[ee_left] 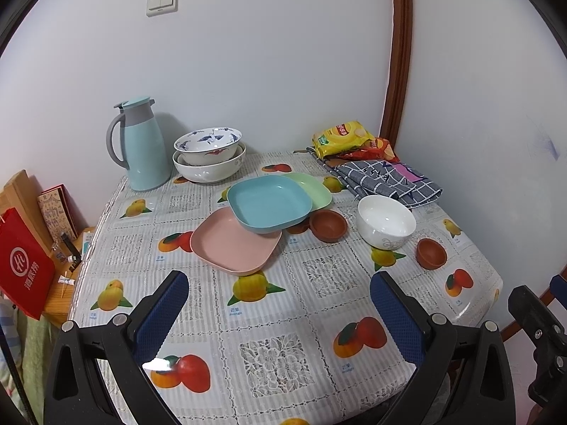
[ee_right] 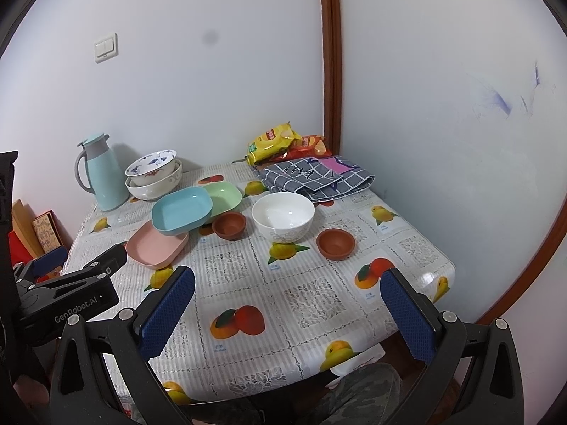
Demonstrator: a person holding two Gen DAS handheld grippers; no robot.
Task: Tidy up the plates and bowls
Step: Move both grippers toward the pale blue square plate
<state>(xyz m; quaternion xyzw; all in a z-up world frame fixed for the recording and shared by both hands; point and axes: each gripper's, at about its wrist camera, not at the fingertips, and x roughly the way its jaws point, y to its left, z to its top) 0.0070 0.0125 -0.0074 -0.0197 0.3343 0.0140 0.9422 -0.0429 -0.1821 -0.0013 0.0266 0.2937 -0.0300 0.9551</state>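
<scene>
Sq. matte blue plate (ee_left: 271,203) atop pink plate (ee_left: 234,244)

A pale blue thermos jug (ee_left: 143,145) with a grey handle stands upright at the table's far left corner, close to the wall. At the far right corner lie two snack bags — a yellow snack bag (ee_left: 342,136) overlapping a red snack bag (ee_left: 381,148) — and just in front of them a folded grey checked cloth (ee_left: 388,182). The fruit-print tablecloth (ee_left: 283,318) covers the whole tabletop. A white light switch (ee_left: 162,1) sits on the wall, upper left of the frame. At the left edge, a red paper bag (ee_left: 23,265) leans beside a low wooden stand.
</scene>
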